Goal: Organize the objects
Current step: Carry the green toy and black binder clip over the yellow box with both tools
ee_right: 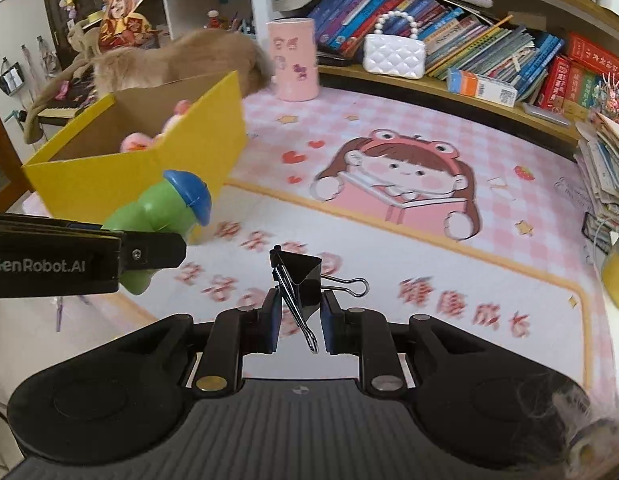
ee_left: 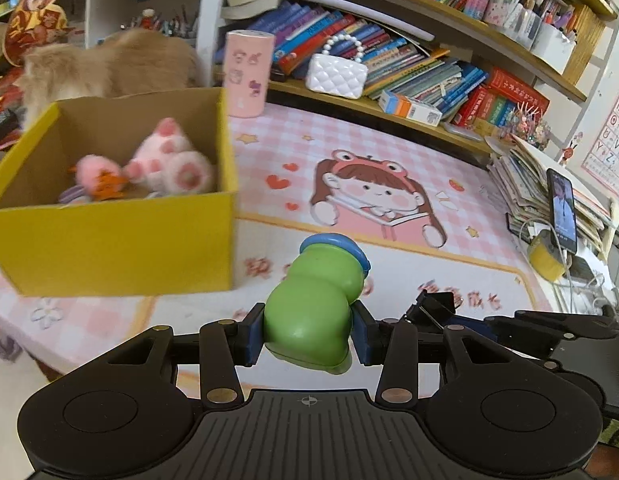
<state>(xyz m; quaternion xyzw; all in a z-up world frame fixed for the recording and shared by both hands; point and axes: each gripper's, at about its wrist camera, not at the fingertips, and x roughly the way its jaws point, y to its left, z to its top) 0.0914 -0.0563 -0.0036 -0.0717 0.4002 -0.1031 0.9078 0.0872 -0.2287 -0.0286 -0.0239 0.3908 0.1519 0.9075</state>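
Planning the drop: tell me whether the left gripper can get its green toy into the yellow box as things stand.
Probably yes. The left gripper is shut on the green toy, the yellow box is open-topped, and only plush toys lie inside, with room left.

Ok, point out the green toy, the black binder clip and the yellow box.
green toy (ee_left: 309, 312), left wrist view, on its green body between the pads.
black binder clip (ee_right: 303, 276), right wrist view, on its black body.
yellow box (ee_left: 109, 240), left wrist view, on its near outer wall.
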